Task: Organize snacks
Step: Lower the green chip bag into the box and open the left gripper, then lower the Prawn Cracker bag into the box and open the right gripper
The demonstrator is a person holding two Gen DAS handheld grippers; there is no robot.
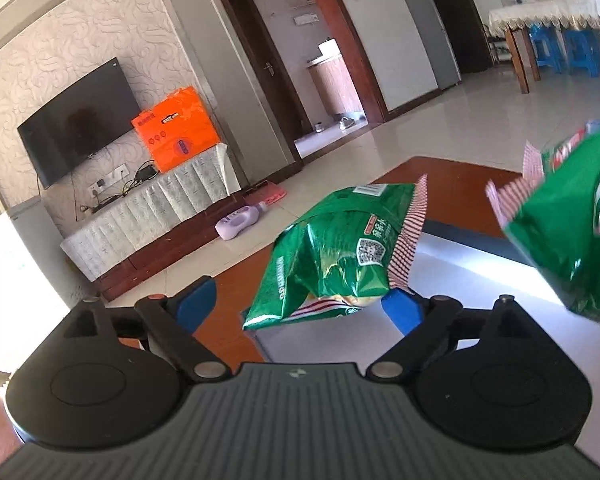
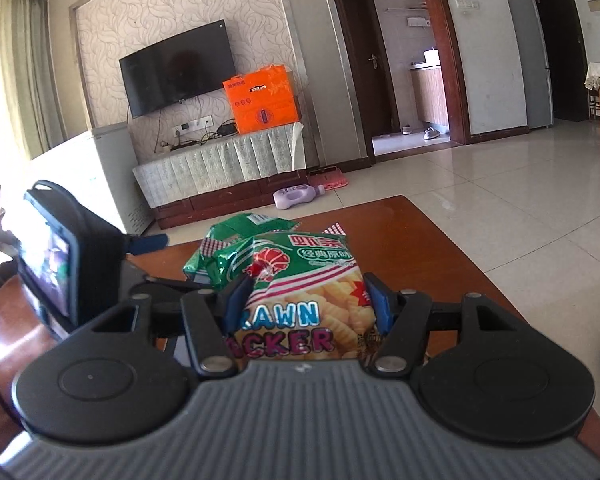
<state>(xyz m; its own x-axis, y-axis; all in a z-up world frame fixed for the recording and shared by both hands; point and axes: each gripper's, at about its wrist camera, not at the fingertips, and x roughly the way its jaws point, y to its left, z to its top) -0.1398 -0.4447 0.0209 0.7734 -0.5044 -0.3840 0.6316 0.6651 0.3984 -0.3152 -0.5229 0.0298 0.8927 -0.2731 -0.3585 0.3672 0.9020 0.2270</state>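
Observation:
A green prawn-cracker bag (image 1: 340,252) lies back side up on the wooden coffee table (image 1: 236,280), just ahead of my left gripper (image 1: 300,304), which is open and empty with its blue fingers spread either side of the bag's near end. My right gripper (image 2: 306,300) is shut on a second prawn-cracker bag (image 2: 300,300), held front side up above the table. That held bag also shows blurred at the right of the left wrist view (image 1: 572,216). The lying bag shows behind it in the right wrist view (image 2: 244,228), and the left gripper's body (image 2: 60,264) is at left.
The table (image 2: 420,248) has a grey glass inset (image 1: 460,264). Beyond its far edge is tiled floor with a lilac bottle (image 2: 296,196), a TV cabinet (image 2: 220,168) with an orange box (image 2: 260,100), and a dining table (image 1: 552,12) far right.

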